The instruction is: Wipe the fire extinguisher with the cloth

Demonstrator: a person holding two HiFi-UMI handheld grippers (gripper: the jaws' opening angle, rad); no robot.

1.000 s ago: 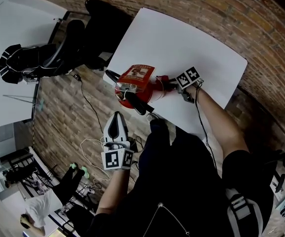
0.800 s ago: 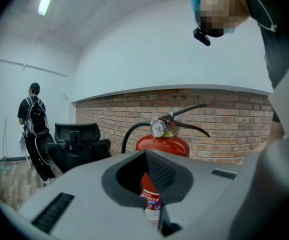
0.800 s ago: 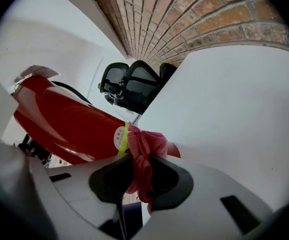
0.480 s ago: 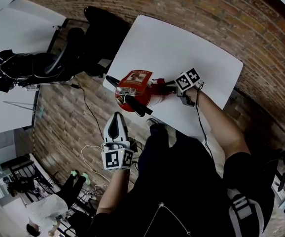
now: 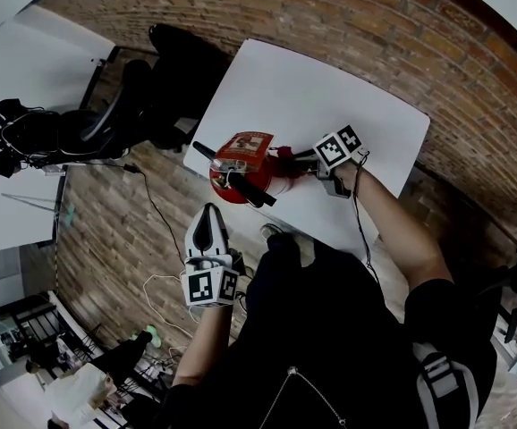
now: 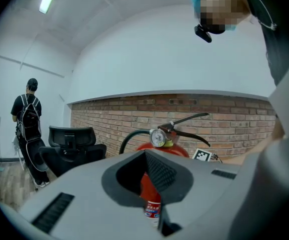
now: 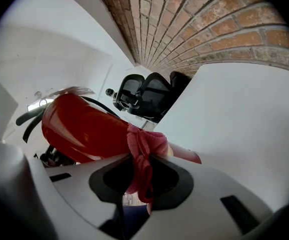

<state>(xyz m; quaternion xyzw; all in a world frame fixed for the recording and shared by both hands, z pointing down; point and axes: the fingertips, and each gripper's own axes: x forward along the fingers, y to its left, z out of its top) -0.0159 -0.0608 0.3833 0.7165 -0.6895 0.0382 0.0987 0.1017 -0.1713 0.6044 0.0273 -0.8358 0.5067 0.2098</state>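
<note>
On the white table [image 5: 330, 88], the right gripper [image 7: 139, 160] clamps a pink cloth [image 7: 144, 146] against the red fire extinguisher [image 7: 84, 126]; the left gripper [image 6: 148, 159] hangs closed, empty.

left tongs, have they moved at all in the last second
No. The left tongs stay pointed at the fire extinguisher from the same spot off the near edge of the white table, with the same gap to its red base.

The extinguisher [image 5: 241, 164] stands at the surface's [image 5: 330, 96] lower-left edge, mid-frame. The cloth [image 7: 144, 146] touches its right side. A chair [image 5: 173, 70] sits upper left.
</note>
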